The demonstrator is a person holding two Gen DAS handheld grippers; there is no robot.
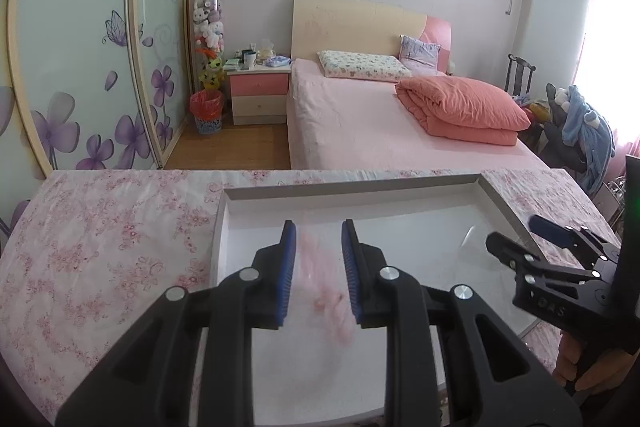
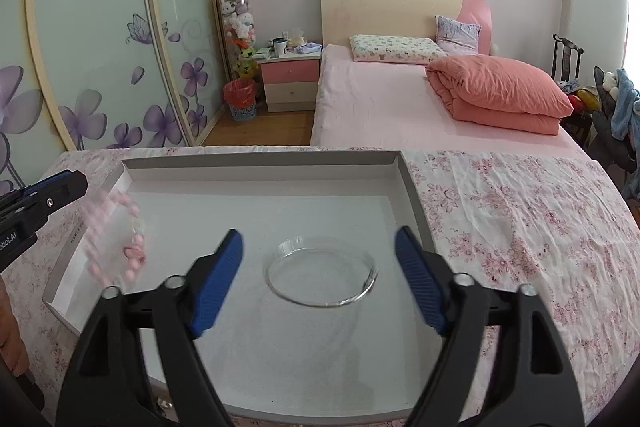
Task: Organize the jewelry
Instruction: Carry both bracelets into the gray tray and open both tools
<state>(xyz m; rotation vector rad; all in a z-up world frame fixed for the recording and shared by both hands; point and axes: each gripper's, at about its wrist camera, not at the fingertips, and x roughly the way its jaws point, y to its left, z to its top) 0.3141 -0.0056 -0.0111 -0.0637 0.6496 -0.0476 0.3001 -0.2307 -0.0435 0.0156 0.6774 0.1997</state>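
Note:
A pink bead bracelet (image 1: 328, 291) hangs blurred between the blue pads of my left gripper (image 1: 319, 227), which is shut on it over the left part of a shallow white tray (image 1: 352, 187). In the right wrist view the bracelet (image 2: 134, 253) dangles from the left gripper's tip (image 2: 76, 183) above the tray's left side. A round clear glass dish (image 2: 280, 291) lies on the tray floor (image 2: 260, 163). My right gripper (image 2: 319, 231) stands open just above and on the near side of the dish, with nothing between its pads. It also shows at the right of the left wrist view (image 1: 512, 230).
The tray rests on a table under a pink floral cloth (image 2: 520, 227). Beyond the table's far edge stand a pink bed (image 2: 400, 107), a nightstand (image 2: 290, 79) and sliding wardrobe doors (image 2: 100, 47). A person's hand (image 1: 576, 367) holds the right gripper.

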